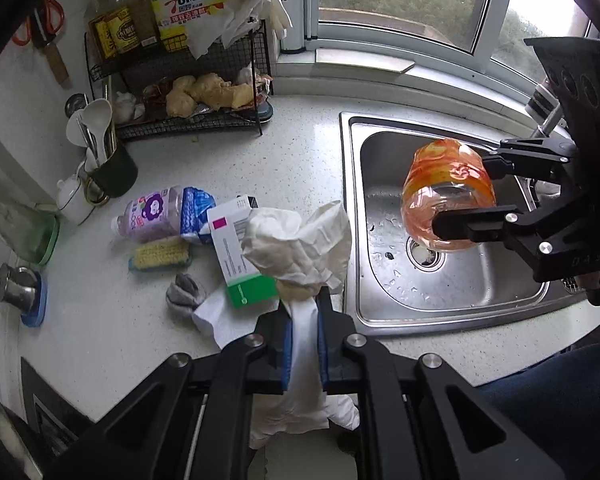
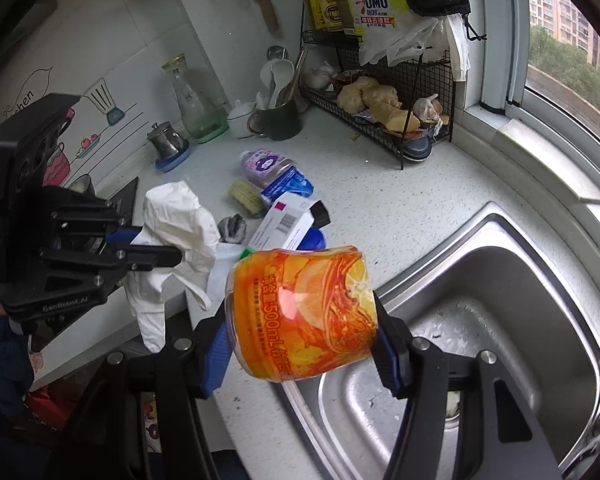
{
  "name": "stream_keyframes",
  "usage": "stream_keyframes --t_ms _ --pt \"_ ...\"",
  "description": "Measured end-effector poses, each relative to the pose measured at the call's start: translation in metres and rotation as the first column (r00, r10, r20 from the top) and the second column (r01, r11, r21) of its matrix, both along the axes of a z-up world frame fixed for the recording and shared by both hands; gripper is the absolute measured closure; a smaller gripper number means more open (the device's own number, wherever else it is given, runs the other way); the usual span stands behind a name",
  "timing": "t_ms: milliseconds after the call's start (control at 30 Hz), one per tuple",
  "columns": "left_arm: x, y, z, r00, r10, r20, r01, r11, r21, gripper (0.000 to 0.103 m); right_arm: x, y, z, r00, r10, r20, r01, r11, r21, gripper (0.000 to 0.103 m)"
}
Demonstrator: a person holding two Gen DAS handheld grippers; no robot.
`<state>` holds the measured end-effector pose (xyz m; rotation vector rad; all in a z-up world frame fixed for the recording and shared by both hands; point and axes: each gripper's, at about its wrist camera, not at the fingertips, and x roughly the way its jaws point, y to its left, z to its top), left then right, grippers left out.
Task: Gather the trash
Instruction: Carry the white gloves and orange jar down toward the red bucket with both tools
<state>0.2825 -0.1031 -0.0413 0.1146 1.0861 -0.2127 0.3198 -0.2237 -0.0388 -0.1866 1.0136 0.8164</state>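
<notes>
Tissue (image 1: 300, 240) and bottle (image 2: 300, 312) in claws

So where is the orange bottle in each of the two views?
Left wrist view: orange bottle at right, above the sink, held by the right hand-held gripper.
Right wrist view: bottom centre, clamped between the blue pads.
Shared landmark: the yellow OMO detergent pack on the wire rack.
</notes>
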Motion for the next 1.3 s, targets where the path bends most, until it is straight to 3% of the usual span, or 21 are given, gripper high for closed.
stream_keyframes --t_ms 300,567,767,900,1000,1300 --pt "-0.1 0.02 0.005 0.997 0.072 0.024 -0.072 0.997 -0.004 0.094 -0.077 0.027 -0.001 0.998 -0.067 0.021 0.067 0.998 0.005 0.046" --pt "-0.17 0.042 -0.006 0.993 0.119 0.015 -0.118 0.991 -0.057 0.094 -0.15 0.049 -0.013 0.989 -0.148 0.008 0.148 0.989 -0.002 0.046" --pt "-0.212 0.051 -0.039 0.985 0.164 -0.062 -0.166 0.986 -0.032 0.094 -0.194 0.061 -0.039 0.977 -0.205 -0.056 0.203 0.979 -0.033 0.046" --pt "-0.231 0.055 -0.062 0.979 0.166 -0.12 -0.177 0.98 -0.086 0.094 -0.213 0.062 -0.059 0.965 -0.237 -0.108 0.231 0.971 -0.064 0.046" --pt "-0.238 0.053 -0.082 0.972 0.169 -0.16 -0.183 0.98 -0.076 0.094 -0.221 0.063 -0.076 0.959 -0.249 -0.134 0.237 0.967 -0.097 0.046" --pt "-0.246 0.045 -0.162 0.94 0.167 -0.298 -0.204 0.974 -0.099 0.094 -0.225 0.058 -0.158 0.936 -0.276 -0.22 0.234 0.952 -0.2 0.046"
